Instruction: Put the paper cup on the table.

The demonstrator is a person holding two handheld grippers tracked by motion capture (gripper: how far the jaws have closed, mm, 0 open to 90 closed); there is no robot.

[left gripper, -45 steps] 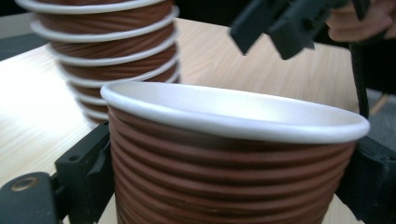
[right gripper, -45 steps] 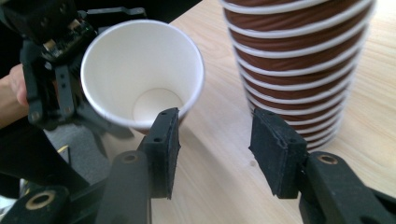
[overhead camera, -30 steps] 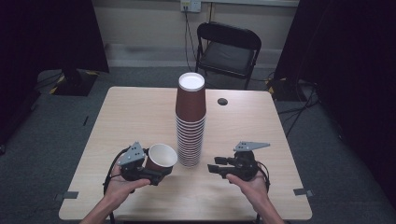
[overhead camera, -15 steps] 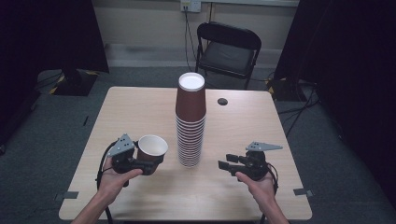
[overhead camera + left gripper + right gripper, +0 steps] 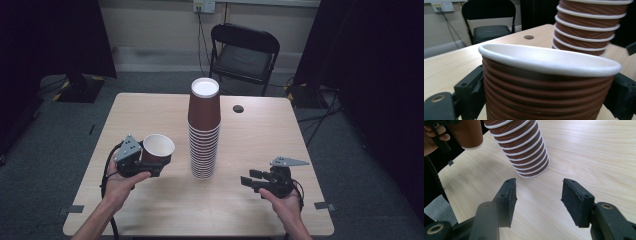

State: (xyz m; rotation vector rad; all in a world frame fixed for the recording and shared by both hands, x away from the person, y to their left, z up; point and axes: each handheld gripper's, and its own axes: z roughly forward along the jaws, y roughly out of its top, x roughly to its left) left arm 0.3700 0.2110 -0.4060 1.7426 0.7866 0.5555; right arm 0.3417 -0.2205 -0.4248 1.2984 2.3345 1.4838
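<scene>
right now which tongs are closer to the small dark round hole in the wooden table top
Right. The right tongs sit open at the near edge, nearly straight below the small dark round hole; the left tongs, gripping a brown paper cup, are farther across.

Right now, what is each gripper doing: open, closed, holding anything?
Left gripper: shut on the single paper cup, held mouth up.
Right gripper: open, nothing between its jaws, which have just been opening.

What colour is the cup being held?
Brown ribbed outside, white rim and inside; the left gripper view shows the cup best.
</scene>
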